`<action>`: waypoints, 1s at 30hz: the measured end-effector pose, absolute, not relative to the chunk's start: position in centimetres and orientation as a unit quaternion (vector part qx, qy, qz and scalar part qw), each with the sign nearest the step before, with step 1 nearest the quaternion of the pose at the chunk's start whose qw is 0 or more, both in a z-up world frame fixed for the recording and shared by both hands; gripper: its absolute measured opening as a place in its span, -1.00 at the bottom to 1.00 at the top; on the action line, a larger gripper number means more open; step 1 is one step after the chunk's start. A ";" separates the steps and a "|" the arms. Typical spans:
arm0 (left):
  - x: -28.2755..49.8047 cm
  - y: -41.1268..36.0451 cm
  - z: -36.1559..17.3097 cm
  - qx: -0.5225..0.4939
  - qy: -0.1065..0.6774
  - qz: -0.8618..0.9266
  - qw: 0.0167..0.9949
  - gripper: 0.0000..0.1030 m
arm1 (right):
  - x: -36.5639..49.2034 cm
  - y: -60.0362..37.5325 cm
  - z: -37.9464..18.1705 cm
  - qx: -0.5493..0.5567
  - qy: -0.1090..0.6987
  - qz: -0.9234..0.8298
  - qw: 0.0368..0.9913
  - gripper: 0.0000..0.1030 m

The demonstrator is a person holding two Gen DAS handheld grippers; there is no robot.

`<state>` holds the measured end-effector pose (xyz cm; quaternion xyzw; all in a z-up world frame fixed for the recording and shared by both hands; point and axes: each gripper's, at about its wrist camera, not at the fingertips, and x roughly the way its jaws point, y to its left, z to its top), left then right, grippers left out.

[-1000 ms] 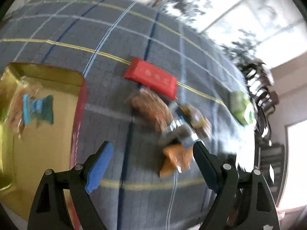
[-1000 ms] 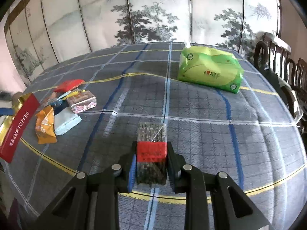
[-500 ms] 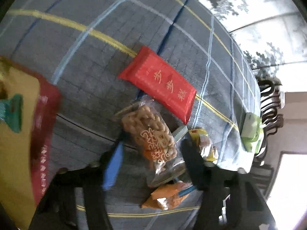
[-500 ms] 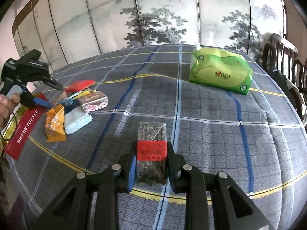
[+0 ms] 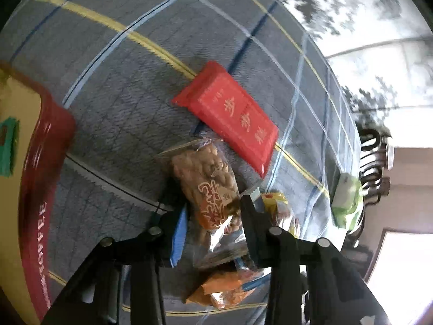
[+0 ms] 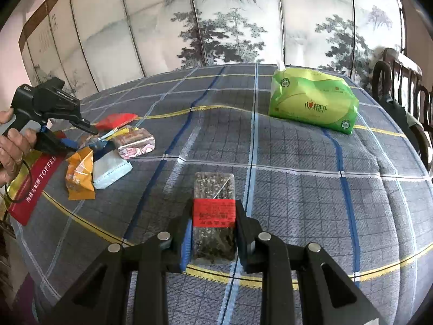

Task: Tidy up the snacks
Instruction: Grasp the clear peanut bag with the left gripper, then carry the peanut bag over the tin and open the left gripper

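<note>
Clear peanut snack packet point(image 5: 209, 189) sits clamped in the left gripper point(image 5: 212, 226), while the right gripper point(image 6: 213, 233) clamps a dark red-banded bar point(image 6: 213, 214).

light: daylight, glare right | blur: possibly slight | edges: fisheye-bent

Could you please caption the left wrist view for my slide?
Left gripper shut on a clear peanut-snack packet, beside a red rectangular packet.

"TOFFEE" on tin rim point(image 6: 38, 184) (red)
</note>
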<state>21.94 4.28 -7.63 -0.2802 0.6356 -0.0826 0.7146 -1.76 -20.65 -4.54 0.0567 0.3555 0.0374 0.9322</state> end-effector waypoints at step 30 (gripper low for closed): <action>-0.3 9.7 4.3 -0.122 0.480 -0.118 0.861 -0.35 | -1.2 -21.0 -5.1 0.052 0.371 0.010 0.927 -0.48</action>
